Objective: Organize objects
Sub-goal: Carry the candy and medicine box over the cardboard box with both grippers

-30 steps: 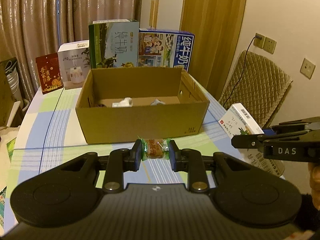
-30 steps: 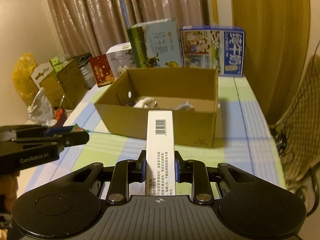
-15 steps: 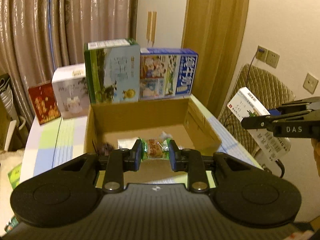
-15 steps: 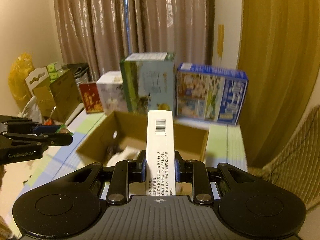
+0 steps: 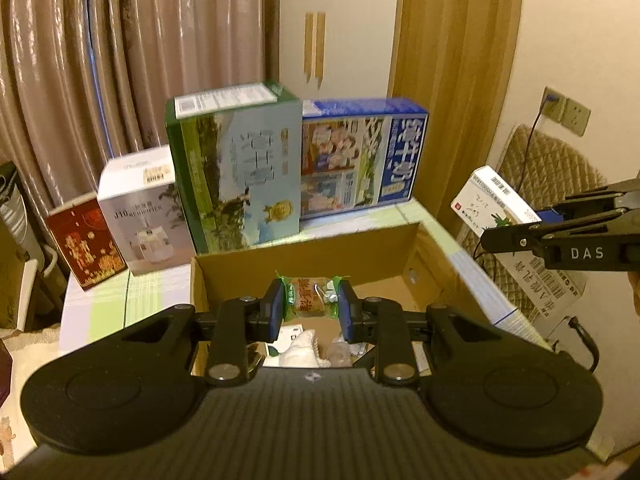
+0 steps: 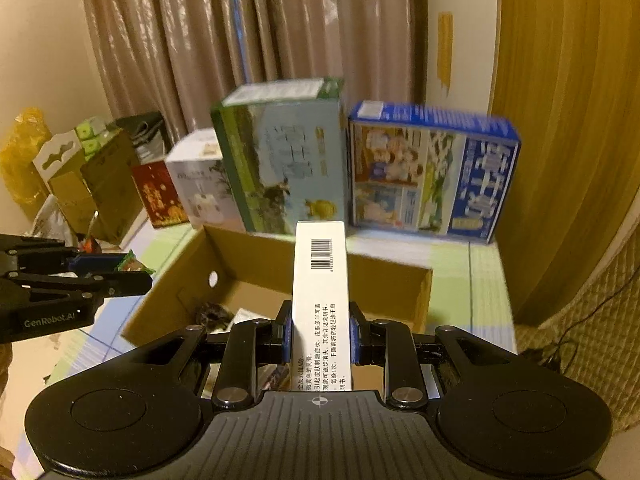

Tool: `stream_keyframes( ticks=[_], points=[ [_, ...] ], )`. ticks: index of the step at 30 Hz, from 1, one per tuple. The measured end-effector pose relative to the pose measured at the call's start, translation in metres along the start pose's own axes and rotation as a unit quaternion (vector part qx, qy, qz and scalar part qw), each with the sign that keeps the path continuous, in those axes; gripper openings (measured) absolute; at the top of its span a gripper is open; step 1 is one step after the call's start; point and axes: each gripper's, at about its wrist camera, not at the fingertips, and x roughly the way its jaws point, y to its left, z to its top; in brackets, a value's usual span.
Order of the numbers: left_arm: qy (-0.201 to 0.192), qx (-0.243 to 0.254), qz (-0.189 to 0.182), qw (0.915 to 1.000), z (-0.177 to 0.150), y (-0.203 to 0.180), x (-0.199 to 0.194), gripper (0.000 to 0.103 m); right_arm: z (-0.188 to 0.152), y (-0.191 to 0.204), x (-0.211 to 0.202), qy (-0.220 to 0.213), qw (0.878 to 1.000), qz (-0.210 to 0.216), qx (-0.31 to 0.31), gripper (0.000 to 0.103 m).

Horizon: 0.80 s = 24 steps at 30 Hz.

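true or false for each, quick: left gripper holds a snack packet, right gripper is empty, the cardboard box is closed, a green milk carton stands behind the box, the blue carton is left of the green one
1. The left gripper holds a snack packet. True.
2. The right gripper is empty. False: it is shut on a white medicine box.
3. The cardboard box is closed. False: its top is open, with items showing inside.
4. A green milk carton stands behind the box. True.
5. The blue carton is left of the green one. False: it stands to its right in both views.
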Motion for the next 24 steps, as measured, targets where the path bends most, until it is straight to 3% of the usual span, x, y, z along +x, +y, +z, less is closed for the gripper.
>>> stream_keyframes(
  ticks=[8, 24],
  points=[
    [0.048, -0.007, -0.001, 0.9988, -0.017, 0.009, 0.048, 0.023, -0.009, -0.011, 0.047, 0.056, 0.998, -0.006, 0.003, 0.023],
    [0.086, -0.008, 0.003, 0.9963, -0.028, 0.017, 0.089, 0.023, -0.010, -0.016, 0.073, 0.071, 0.997, -0.012, 0.006, 0.023]
  ],
)
